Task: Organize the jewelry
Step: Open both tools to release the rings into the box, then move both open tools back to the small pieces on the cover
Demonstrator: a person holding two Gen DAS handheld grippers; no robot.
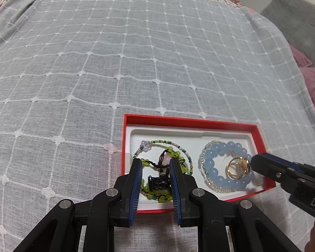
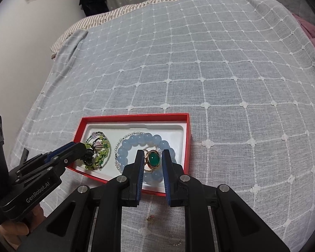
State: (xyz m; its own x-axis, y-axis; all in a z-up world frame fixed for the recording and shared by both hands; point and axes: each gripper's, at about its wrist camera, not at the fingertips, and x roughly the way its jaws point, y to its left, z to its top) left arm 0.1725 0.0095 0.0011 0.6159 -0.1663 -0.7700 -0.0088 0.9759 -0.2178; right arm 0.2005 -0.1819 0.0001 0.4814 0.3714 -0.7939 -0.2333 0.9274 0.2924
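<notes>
A red box (image 1: 191,121) with a white insert lies on the grid-patterned bedspread (image 1: 115,63), near the bed's front edge. The left gripper (image 1: 155,163) hangs over the green bead bracelet (image 1: 174,153) at the box's left end, fingers slightly apart around its dark cord; whether they pinch it I cannot tell. The right gripper (image 2: 151,157) has its fingers narrowly apart around the green-stone gold ring (image 2: 153,159) inside the blue bead bracelet (image 2: 126,147); contact is unclear.

Box: red box (image 1: 189,121) with a white insert, on a grey checked bedspread (image 1: 115,52)
Left side: green bead bracelet (image 1: 149,161) with dark cord, inside a thin beaded ring; left gripper (image 1: 155,163) above it, jaws partly apart
Right side: blue bead bracelet (image 1: 216,153); gold ring (image 1: 238,168) inside its loop; right gripper (image 1: 256,162) tip at the ring
Far right: grey pillow (image 1: 300,21)
</notes>
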